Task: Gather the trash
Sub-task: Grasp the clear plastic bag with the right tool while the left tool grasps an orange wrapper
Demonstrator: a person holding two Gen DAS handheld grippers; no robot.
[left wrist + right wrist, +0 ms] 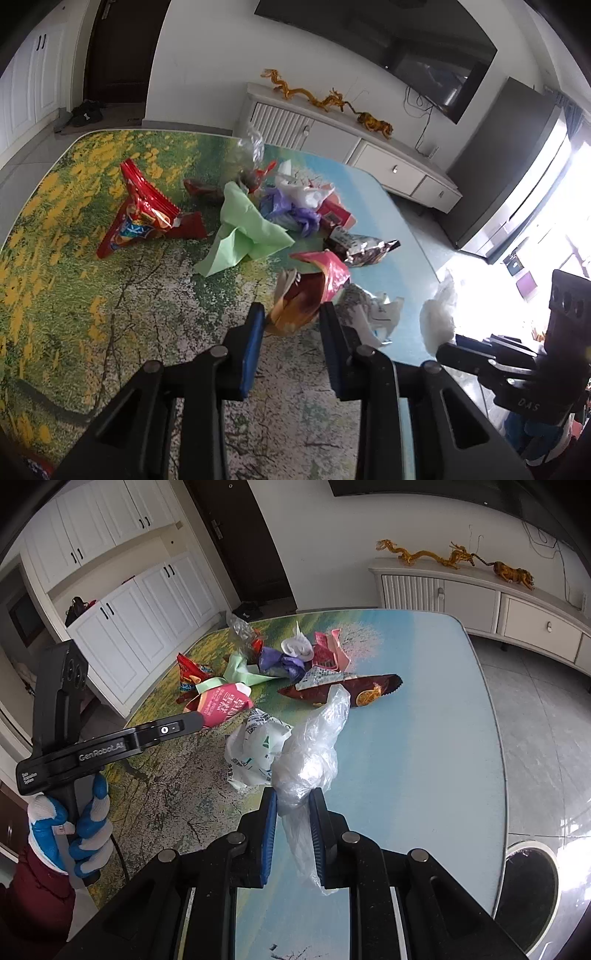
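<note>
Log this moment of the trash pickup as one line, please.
phase: picking up | left gripper: shut on pink and brown wrapper | right gripper: shut on clear plastic bag | pile of wrappers left on table

Two tools were in view, the left tool (291,317) and the right tool (293,805). One worktop (424,709) carried one green paper sheet (245,229) and one purple bag (291,214). Three golden figurines (417,555) stood on one sideboard (472,602).

I am in a home's living room: a wall-mounted television (424,55) hangs above a low white media cabinet (480,594) carrying golden dragon figurines (421,555), white cupboards (122,602) flank a dark entry door (240,535), and shoes (86,112) lie on the tiled floor (535,716).
</note>
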